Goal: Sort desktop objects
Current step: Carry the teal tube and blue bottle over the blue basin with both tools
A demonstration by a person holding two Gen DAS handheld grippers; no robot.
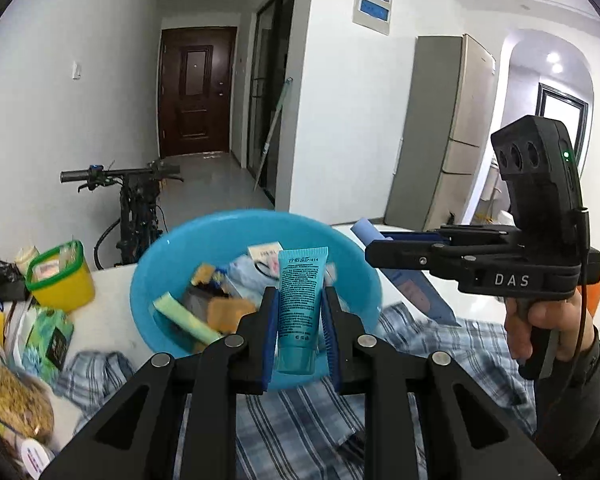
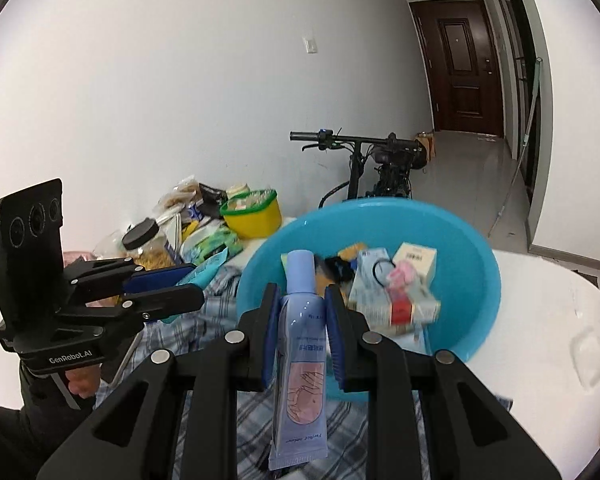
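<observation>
Blue basin (image 1: 256, 236) sits just ahead of both tongs, partly full. Left tongs (image 1: 300, 312) clamp a teal tube (image 1: 300, 300); right tongs (image 2: 302, 322) clamp a lilac tube (image 2: 300, 344). Advice: carry each over the rim, then release low.

**Materials and finishes seen on the surface**

The basin (image 1: 352, 256) is seen as smooth, glossy blue plastic. A soft-plastic teal tube (image 1: 300, 304) with a satin sheen is clamped in the left gripper (image 1: 299, 336); a glossier lilac tube (image 2: 300, 360) is clamped in the right gripper (image 2: 302, 340). Both grippers are made of matt black plastic, with ribbed blue pads (image 1: 271, 332) and bright metal pivot pins. Woven plaid cloth (image 1: 300, 432) is spread at the lower centre. A white, smooth, faintly glossy surface (image 2: 548, 320) is shown at the right.
</observation>
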